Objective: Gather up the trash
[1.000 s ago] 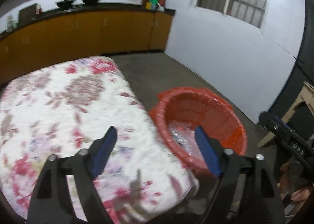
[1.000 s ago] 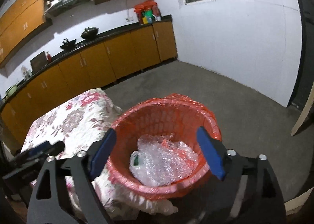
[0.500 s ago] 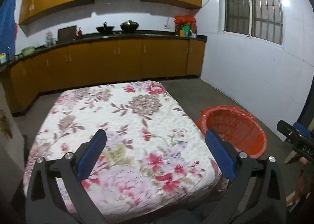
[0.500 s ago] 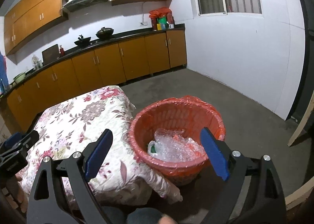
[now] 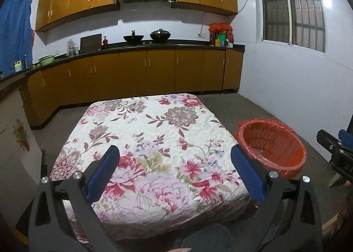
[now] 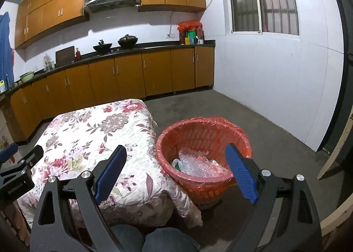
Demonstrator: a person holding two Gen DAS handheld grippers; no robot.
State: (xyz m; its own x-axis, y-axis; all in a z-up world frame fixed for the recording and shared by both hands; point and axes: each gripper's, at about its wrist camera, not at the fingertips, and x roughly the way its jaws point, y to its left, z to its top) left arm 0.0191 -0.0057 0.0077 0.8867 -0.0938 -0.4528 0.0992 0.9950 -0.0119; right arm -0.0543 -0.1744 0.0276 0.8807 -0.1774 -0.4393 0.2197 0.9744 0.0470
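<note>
An orange-red basket (image 6: 198, 132) lined with a red bag stands on the floor against the table's right corner. Crumpled clear plastic (image 6: 198, 164) lies in it beside a small green-and-white piece (image 6: 176, 162). The right gripper (image 6: 175, 148) hovers above the table corner and the basket's near rim, open, with nothing between its blue pads. In the left wrist view the basket (image 5: 273, 141) sits to the right. The left gripper (image 5: 174, 150) is open wide over the floral tablecloth (image 5: 154, 124) and holds nothing. No loose trash shows on the cloth.
Brown cabinets and a dark counter (image 5: 154, 45) with two woks run along the back wall. Grey floor (image 6: 220, 106) stretches toward the white wall and barred window. A pale wooden plank (image 6: 335, 148) leans at the far right. The person's knees (image 6: 154, 238) show below.
Both grippers have drawn back from the basket and tilted up. The left view has swung from the basket to the table, and its jaws have spread wider.
</note>
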